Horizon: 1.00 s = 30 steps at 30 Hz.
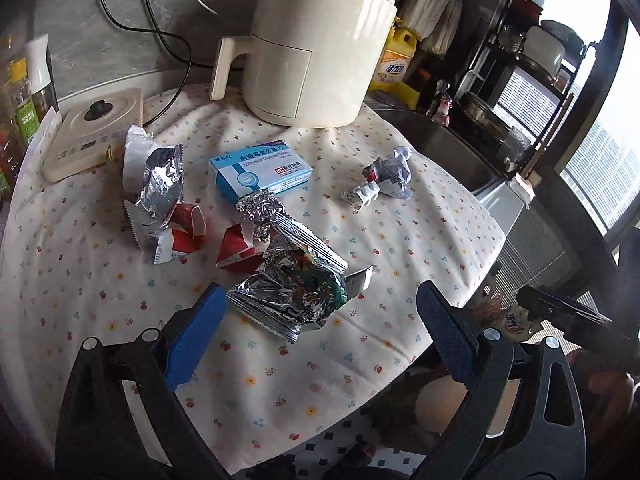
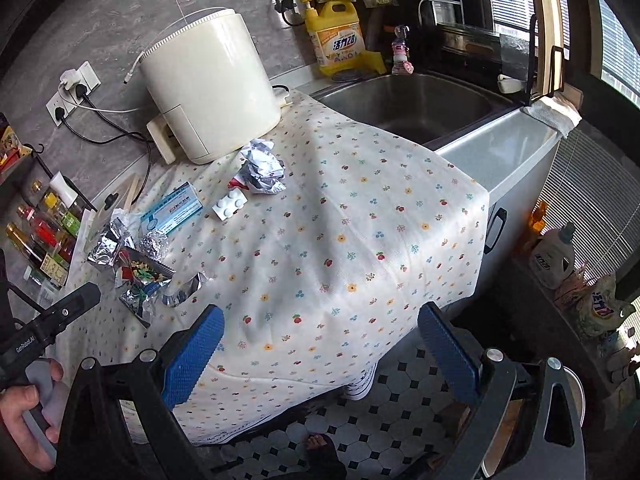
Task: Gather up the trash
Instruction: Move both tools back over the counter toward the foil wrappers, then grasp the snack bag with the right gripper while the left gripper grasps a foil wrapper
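Left wrist view: left tool (image 1: 320,320), jaws spread, hovers at the foil wrapper (image 1: 294,280) near the tabletop's (image 1: 400,240) front edge; a clean grasp likely needs both fingers straddling the crumpled bulk (right tool (image 2: 320,344) likewise released, empty).

Both the left tool (image 1: 320,320) and the right tool (image 2: 320,332) hover with fingers spread wide, empty.

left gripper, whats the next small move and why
Probably ease the left gripper forward and down, then close on the silver snack wrapper. Its jaws stand open and empty, and the wrapper lies on the floral cloth just ahead between them, the nearest trash. The right gripper is also open, with no trash near it.
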Available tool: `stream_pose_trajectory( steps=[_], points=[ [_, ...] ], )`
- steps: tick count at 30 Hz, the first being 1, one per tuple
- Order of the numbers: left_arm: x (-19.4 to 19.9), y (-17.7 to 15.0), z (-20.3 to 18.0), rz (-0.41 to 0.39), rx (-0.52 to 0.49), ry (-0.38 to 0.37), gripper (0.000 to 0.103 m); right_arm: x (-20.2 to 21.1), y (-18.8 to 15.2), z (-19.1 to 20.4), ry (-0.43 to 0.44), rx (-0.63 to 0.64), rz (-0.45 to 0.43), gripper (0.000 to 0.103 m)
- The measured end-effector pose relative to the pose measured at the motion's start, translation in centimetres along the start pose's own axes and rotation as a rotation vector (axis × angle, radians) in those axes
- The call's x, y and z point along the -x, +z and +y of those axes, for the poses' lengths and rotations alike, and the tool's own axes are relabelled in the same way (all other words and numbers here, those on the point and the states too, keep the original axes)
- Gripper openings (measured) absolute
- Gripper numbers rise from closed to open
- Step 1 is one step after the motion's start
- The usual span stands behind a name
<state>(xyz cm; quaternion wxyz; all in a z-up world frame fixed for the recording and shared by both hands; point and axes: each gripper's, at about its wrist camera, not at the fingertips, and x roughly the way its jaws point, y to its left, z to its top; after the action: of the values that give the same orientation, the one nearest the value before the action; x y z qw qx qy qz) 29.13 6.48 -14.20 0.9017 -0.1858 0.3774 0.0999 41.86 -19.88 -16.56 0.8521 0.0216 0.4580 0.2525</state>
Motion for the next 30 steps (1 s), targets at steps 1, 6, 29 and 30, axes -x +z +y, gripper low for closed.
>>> stream_pose_trajectory(
  steps=[1,6,29,30],
  points=[
    [0.0,0.0,0.8,0.0,0.006,0.002,0.092,-0.3,0.0,0.7,0.01,0.006,0.003,0.095],
    [0.1,0.3,4.4,0.004,0.026,0.023,0.081,-2.0,-0.2,5.0,0.075,0.036,0.024,0.092],
    [-4.1,4.5,12.4,0.032,-0.004,0.068,0.018,-10.8,-1.0,15.3,0.311,0.027,0.212,0.007],
    [-4.0,4.6,12.3,0.022,-0.003,0.073,0.018,-10.5,-0.9,15.2,0.312,0.033,0.205,0.006]
  ],
)
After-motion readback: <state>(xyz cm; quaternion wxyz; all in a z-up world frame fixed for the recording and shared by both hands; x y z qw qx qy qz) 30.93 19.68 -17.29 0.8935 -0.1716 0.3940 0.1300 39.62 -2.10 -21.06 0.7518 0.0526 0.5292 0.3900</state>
